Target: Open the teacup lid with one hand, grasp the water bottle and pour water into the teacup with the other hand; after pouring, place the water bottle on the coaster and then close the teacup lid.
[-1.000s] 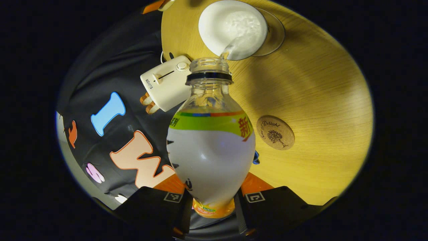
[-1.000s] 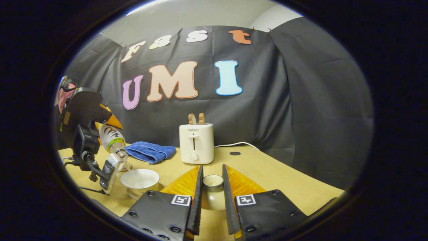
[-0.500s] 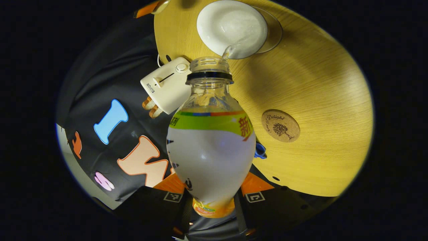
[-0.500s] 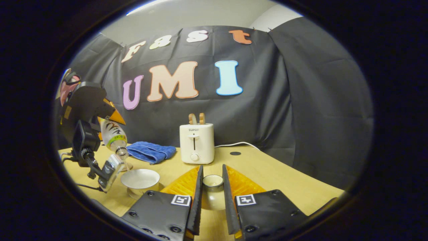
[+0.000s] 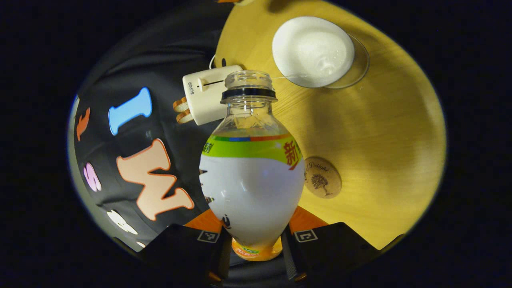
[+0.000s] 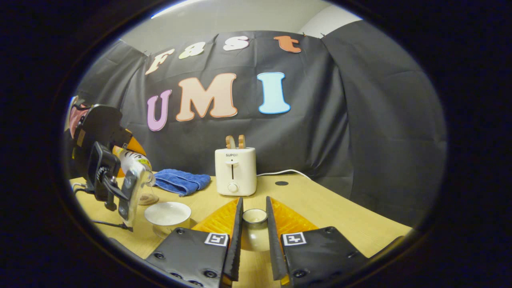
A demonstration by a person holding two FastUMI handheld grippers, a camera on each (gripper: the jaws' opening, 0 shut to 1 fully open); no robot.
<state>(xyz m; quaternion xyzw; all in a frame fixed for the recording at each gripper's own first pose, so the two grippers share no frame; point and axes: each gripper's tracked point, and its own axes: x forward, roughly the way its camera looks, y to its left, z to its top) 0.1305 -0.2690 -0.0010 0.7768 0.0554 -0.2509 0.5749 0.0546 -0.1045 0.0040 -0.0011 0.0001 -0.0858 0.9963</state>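
My left gripper (image 5: 254,226) is shut on an uncapped water bottle (image 5: 252,180) with a white and green label, tilted, its mouth a little short of the teacup. The white teacup (image 5: 313,51) stands open on a glass saucer (image 5: 358,68) with water in it. A round cork coaster (image 5: 323,183) lies on the table beside the bottle. In the right gripper view my right gripper (image 6: 254,208) is shut on the white teacup lid (image 6: 255,230), held just above the table. To its left stand the teacup (image 6: 167,214) and the left gripper (image 6: 120,156) with the bottle (image 6: 138,165).
A white toaster (image 6: 235,171) with bread in its slots stands at the back of the wooden table (image 6: 320,208), its cord running right. A blue towel (image 6: 180,181) lies left of the toaster. The black booth wall rises behind.
The stream from the bottle into the teacup has stopped. My left gripper has tipped the bottle back and drawn its mouth away from the cup. The right gripper has stayed still with the lid.
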